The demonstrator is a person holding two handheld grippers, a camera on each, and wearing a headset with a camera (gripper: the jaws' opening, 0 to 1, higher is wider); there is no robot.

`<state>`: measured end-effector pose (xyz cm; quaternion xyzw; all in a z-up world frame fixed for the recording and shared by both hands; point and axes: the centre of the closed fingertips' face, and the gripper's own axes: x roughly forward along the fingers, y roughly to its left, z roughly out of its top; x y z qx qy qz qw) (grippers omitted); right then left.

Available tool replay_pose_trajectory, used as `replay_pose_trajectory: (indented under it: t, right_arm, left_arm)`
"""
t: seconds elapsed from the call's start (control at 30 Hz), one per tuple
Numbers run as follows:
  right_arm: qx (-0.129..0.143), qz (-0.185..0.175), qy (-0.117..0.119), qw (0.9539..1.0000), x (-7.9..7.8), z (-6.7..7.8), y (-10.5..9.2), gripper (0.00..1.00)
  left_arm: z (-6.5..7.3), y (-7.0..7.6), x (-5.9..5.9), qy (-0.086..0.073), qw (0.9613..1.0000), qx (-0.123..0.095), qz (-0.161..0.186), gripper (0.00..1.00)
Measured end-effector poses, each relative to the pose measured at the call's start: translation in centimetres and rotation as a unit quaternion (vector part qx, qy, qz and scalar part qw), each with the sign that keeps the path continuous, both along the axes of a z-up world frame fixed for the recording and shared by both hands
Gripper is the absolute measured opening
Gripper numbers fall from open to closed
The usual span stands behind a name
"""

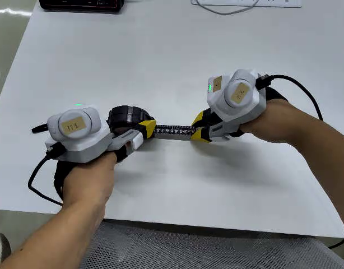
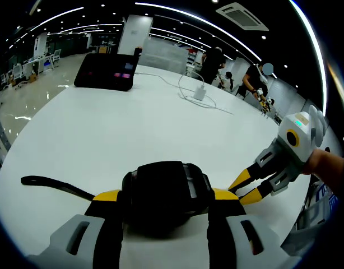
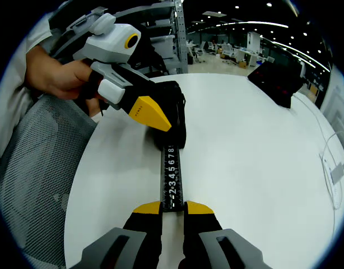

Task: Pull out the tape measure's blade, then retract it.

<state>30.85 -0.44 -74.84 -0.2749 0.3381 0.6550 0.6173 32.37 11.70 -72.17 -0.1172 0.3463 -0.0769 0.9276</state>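
Tape measure [image 1: 126, 116], black case, sits on the white table [image 1: 161, 56] near the front edge, w/ the left gripper [image 1: 145, 130] clenched on it. In the left gripper view the case fills the gap btwn the two yellow-tipped jaws, touching both.

A short length of blade [image 3: 172, 178] runs out of the case, flat and low over the tabletop, black w/ white numerals. Its free end is pinched btwn the jaws of the right gripper [image 3: 172, 208], which are closed down to a narrow slot w/ the blade in it. In the head view the blade spans straight from one gripper to the other, and the yellow tips are near each other but apart.

The left hand [image 1: 88, 179] holds the left gripper from the near side. The right hand [image 1: 273, 120] holds the right gripper from the right.

At the table's far edge there's a black device [image 1: 82, 4] and, well apart from it, a white power strip [image 1: 245, 2] w/ a cable. A grey mesh chair [image 1: 189, 246] sits just below the near edge. In the left gripper view, people [image 2: 212, 63] stand beyond the table.
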Motion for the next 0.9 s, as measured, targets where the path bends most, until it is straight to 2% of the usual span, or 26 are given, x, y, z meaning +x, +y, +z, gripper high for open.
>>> replay_pose_trajectory:
  t: [0.9]
  right_arm:
    - [0.014, 0.007, 0.0, 0.9999, 0.2, -0.1, 3.0, 0.1]
  left_arm:
    - [0.0, 0.0, -0.1, 0.0, 1.0, -0.009, 0.0, 0.56]
